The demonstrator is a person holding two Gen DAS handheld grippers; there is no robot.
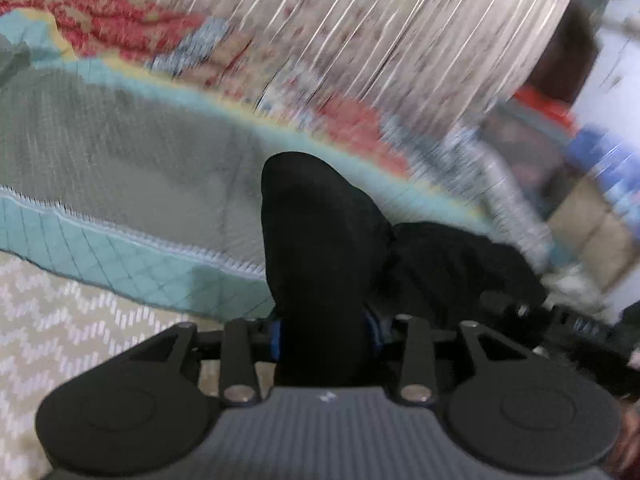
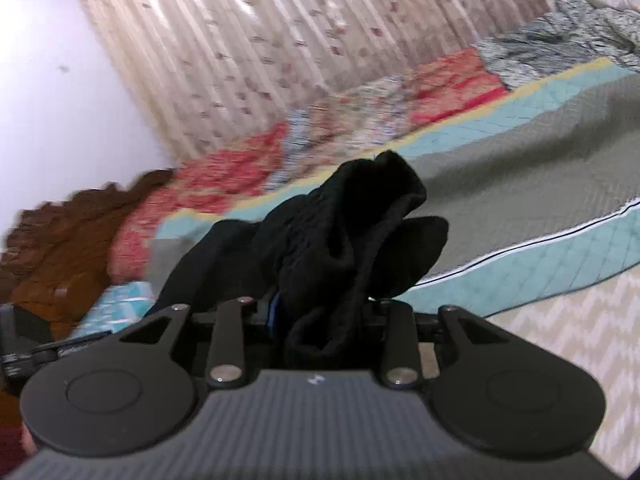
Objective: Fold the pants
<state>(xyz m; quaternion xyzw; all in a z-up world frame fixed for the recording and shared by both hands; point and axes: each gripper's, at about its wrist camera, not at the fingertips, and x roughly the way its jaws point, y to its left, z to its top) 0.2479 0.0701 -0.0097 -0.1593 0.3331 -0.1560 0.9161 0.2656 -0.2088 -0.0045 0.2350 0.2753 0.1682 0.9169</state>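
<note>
The black pants (image 1: 320, 240) bunch up between the jaws of my left gripper (image 1: 324, 332), which is shut on the cloth and holds it above the bed. A further fold of the pants trails off to the right. In the right wrist view the same black pants (image 2: 344, 232) are gathered in a crumpled wad in my right gripper (image 2: 320, 320), which is also shut on them. The fingertips of both grippers are hidden by the fabric. Both views are blurred by motion.
A grey quilt with a teal border (image 1: 120, 152) covers the bed (image 2: 520, 176). A cream zigzag sheet (image 1: 60, 312) lies nearer me. Red and patterned blankets (image 2: 440, 80) line the far edge below a pleated curtain (image 2: 280, 40). A brown cloth (image 2: 68, 240) lies at left.
</note>
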